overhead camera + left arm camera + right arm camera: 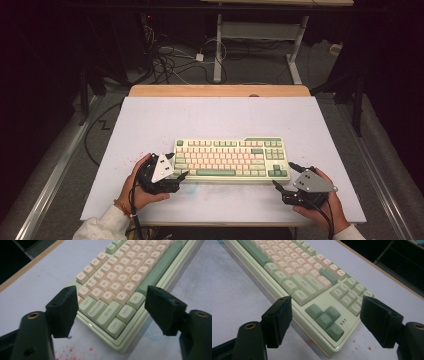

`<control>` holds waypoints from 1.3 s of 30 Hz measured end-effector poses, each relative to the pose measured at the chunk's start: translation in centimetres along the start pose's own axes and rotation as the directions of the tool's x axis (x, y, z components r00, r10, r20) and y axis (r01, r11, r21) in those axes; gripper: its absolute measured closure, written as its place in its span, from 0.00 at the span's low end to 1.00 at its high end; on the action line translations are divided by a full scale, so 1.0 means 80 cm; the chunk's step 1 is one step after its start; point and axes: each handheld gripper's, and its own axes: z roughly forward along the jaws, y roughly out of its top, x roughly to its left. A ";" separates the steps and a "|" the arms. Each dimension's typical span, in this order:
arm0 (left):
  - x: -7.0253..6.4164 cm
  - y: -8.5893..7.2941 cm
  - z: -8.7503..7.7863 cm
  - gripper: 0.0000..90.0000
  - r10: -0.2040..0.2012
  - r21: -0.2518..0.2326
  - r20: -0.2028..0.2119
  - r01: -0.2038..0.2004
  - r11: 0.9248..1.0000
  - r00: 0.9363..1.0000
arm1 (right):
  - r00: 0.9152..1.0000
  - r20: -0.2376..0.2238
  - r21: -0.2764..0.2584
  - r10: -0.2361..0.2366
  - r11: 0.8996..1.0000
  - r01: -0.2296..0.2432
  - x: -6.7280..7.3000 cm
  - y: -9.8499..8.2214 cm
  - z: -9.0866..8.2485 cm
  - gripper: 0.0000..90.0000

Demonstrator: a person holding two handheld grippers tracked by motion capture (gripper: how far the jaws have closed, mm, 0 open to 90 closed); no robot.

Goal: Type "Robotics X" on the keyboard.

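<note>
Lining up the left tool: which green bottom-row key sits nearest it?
The Ctrl key, at the keyboard's near corner; Win and Alt lie farther along.

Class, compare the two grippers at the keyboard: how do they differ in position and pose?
The left gripper sits at the keyboard's near-left corner, nearly touching it; the right gripper sits off its near-right corner, with a small gap. The left gripper looks over the Ctrl corner; the right gripper looks over the arrow keys. Both have open, empty jaws straddling a corner.

Both tongs point(176, 168) point(285, 176) agape, low
</note>
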 end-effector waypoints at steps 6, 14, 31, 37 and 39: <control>0.002 -0.005 -0.009 0.46 -0.021 0.002 0.038 0.021 1.000 0.999 | 1.000 -0.001 0.002 0.001 1.000 -0.001 0.000 0.000 0.000 0.29; 0.009 -0.008 -0.013 0.84 -0.048 0.026 0.085 0.046 0.999 0.995 | 1.000 -0.003 0.003 0.000 1.000 0.000 0.000 0.000 0.001 0.29; 0.001 0.012 -0.002 0.97 -0.007 0.064 0.139 -0.002 0.998 0.990 | 1.000 -0.006 0.011 -0.005 1.000 0.005 0.001 -0.001 0.003 0.29; -0.007 0.026 0.011 0.97 0.009 0.068 0.164 -0.020 0.997 0.986 | 1.000 -0.006 0.012 -0.006 1.000 0.006 0.001 -0.001 0.003 0.29; -0.009 0.032 0.016 0.97 0.011 0.063 0.169 -0.022 0.998 0.986 | 1.000 -0.006 0.013 -0.006 1.000 0.006 0.002 -0.001 0.003 0.29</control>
